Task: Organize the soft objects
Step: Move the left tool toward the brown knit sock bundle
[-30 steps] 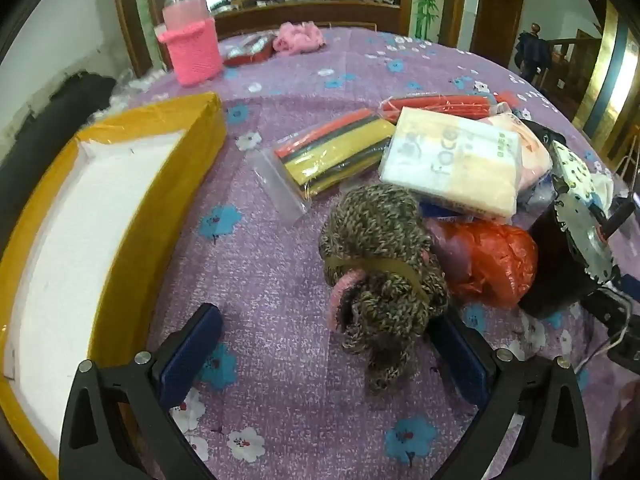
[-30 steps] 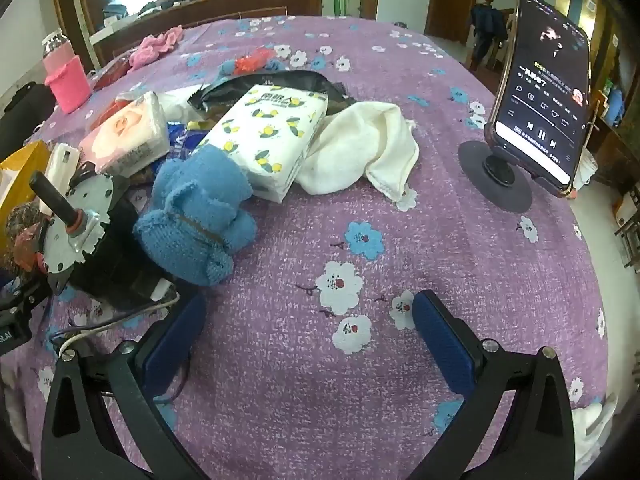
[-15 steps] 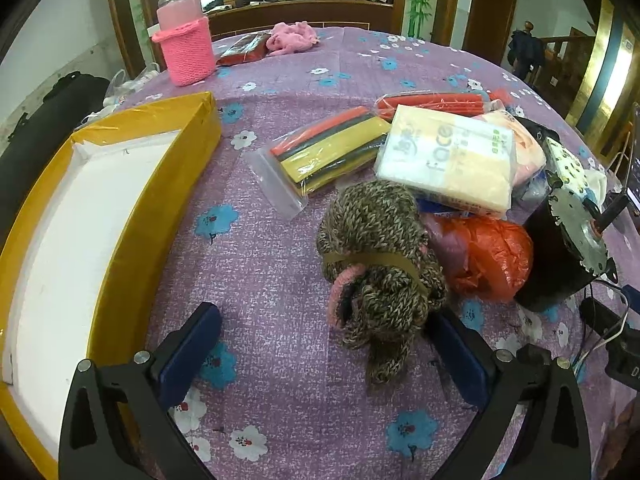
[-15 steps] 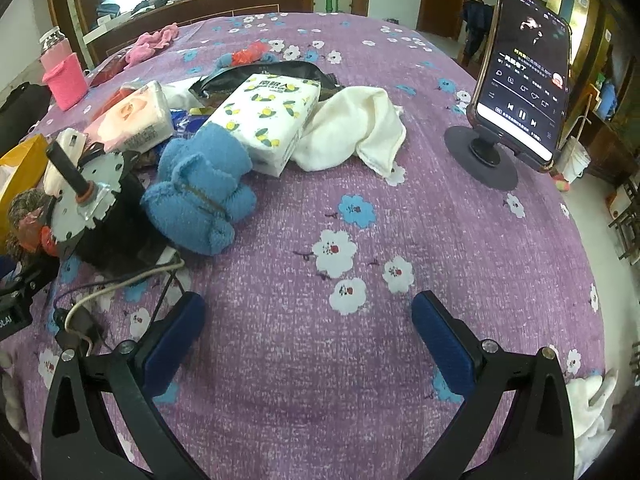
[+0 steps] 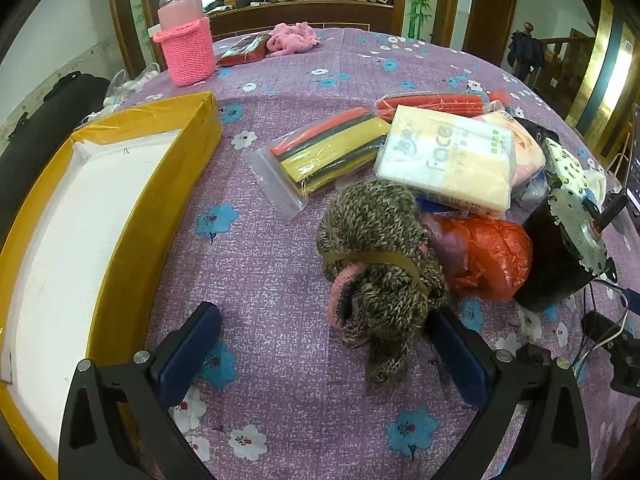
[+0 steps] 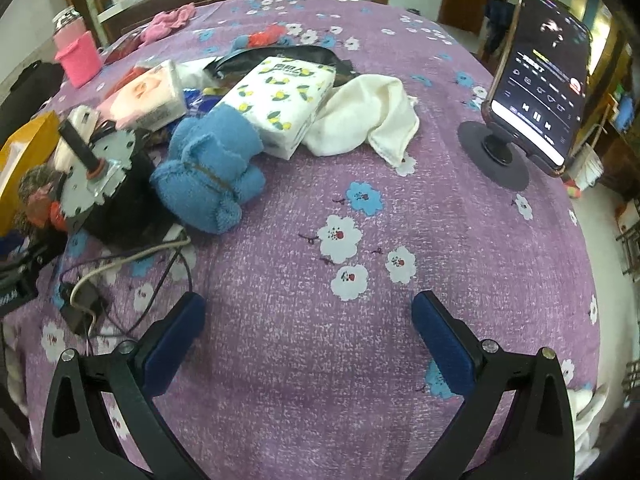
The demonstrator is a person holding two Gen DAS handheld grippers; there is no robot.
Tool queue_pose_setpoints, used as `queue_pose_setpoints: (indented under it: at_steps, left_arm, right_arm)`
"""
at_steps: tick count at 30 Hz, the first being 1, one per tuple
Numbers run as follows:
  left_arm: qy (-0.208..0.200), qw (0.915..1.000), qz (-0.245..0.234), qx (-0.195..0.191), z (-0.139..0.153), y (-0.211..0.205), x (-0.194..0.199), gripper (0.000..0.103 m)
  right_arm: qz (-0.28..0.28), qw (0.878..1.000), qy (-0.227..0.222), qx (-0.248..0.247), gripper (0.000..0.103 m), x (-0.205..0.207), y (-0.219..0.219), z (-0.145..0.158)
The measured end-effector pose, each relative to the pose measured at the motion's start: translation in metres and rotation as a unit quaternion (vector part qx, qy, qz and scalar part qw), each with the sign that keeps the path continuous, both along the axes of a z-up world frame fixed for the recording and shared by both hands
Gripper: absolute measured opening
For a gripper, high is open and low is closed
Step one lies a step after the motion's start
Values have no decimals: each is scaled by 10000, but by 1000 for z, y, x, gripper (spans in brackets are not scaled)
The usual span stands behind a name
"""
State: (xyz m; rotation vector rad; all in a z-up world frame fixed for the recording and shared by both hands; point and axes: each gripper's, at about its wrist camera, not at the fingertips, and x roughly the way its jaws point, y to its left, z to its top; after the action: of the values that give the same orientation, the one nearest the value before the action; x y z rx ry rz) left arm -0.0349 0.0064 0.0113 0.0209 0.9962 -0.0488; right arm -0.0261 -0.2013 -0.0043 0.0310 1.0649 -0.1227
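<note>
A brown knitted bundle (image 5: 376, 264) tied with a band lies on the purple flowered cloth, just ahead of my open left gripper (image 5: 324, 340), nearer its right finger. A yellow-edged white tray (image 5: 80, 216) sits to the left. A tissue pack (image 5: 448, 160) and an orange plastic bag (image 5: 492, 256) lie behind the bundle. In the right wrist view a blue towel bundle (image 6: 212, 168), a lemon-print tissue pack (image 6: 284, 100) and a white cloth (image 6: 368, 116) lie ahead left of my open, empty right gripper (image 6: 308, 328).
A black motor (image 6: 104, 184) with loose wires (image 6: 120, 264) stands left of the blue bundle. A phone on a stand (image 6: 536, 92) is at the right. A bag of coloured tubes (image 5: 320, 152) and a pink knitted jar (image 5: 184, 44) sit farther back.
Both grippers have drawn back and risen slightly, so the objects look a little farther off. The right view now shows more of the wires. Nothing was grasped.
</note>
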Motion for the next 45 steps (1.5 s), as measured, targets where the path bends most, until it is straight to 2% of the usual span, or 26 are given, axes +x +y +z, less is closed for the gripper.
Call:
queue_pose_setpoints:
  at_steps: [2,6,11,14,17,19,22,30,45]
  left_arm:
    - [0,10000,5,0,0,0,0,102]
    - [-1,10000,8,3,0,0,0,102]
    - [-2,10000,8,0,0,0,0,102]
    - [-3,10000,10,1,0,0,0,102]
    - [-4,10000,13,3,0,0,0,102]
    - [-5,10000,10,0,0,0,0,102]
    - [-6,10000,9,3,0,0,0,102]
    - [-7,10000,10,0,-1,0,0,102]
    - [-13,10000,17,2,-1,-1,0,102]
  right_arm:
    - [-23,10000,15,-30,103,-8,0,1]
    - [106,9987,-371,-322,103,-31,6,14]
    - [130,9891,-1234,-790,103,-53,18,45]
    - [23,9773,-1917,-899,103,-57,22,67]
    - [-70,9653,-2417,-988,103,-51,25,79]
    - [-88,9662,-2359,-1034,103,-36,25,76]
    - [-108,9734,-2198,-641,103,-21,15,68]
    - [-245,9680,-2436,-557,103,-30,3,67]
    - [162,9764,-2130,-323,103,-27,14,58]
